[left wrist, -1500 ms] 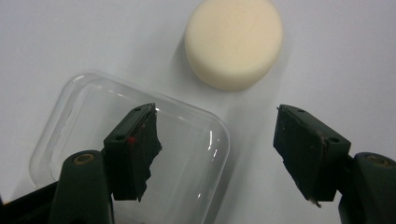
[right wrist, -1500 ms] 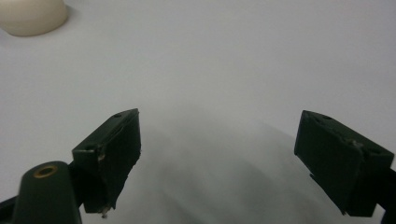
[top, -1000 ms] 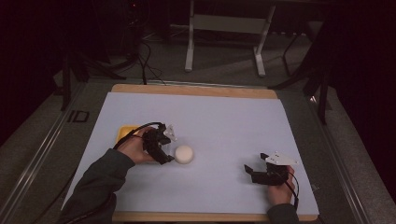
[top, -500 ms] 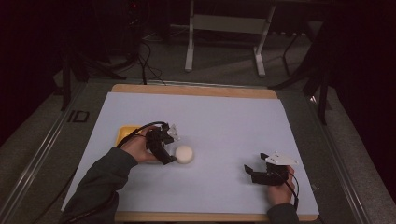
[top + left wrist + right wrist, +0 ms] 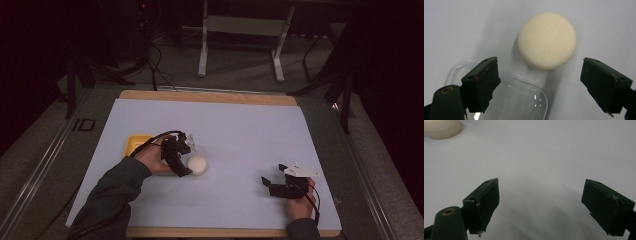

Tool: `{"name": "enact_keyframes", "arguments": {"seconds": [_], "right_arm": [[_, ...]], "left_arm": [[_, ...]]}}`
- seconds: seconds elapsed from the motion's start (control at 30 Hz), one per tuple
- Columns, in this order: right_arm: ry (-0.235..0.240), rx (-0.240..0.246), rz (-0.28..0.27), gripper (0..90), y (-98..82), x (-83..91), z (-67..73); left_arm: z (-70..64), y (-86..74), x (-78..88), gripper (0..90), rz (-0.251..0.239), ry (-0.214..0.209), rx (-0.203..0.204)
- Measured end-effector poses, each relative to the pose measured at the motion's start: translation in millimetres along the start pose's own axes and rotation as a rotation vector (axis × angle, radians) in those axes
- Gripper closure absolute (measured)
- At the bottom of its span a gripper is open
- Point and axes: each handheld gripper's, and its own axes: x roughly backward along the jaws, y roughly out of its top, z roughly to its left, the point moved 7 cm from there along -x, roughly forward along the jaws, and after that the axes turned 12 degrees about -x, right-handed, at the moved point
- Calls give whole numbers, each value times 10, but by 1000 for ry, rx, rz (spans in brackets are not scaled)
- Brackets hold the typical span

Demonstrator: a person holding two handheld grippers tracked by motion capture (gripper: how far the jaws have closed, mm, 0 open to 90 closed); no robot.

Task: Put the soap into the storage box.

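A cream round lump (image 5: 197, 164) lies on the white table cover (image 5: 235, 125), left of centre. My left gripper (image 5: 184, 159) sits right beside it on its left. In the left gripper view the lump (image 5: 547, 40) lies just ahead of the left gripper (image 5: 541, 72). Its jaws have just been opening and stand wide, with nothing pressed between the pads. A clear plastic piece (image 5: 516, 100) with rounded corners lies under the left jaw. My right gripper (image 5: 274, 186) rests open near the front right. The right gripper view shows bare cover between the jaws of the right gripper (image 5: 539, 191).
A flat yellow thing (image 5: 135, 145) lies to the left of my left hand, partly hidden by it. The cream lump (image 5: 441, 128) shows far off at the top left of the right gripper view. A wooden table edge (image 5: 210, 96) borders the cover at the back.
The left gripper's jaws have spread wider beside the cream lump. The lump has stayed in place. The right gripper has not moved.
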Motion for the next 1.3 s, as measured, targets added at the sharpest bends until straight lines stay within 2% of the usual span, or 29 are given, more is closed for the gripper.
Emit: {"name": "enact_keyframes", "arguments": {"seconds": [0.6,1.3], "right_arm": [[2,2,4,146,-2,-2,3],[4,0,5,146,-2,-2,2]], "left_arm": [[-3,128,-84,150,-3,-25,-23],[-14,203,-272,128,16,-58,-17]]}}
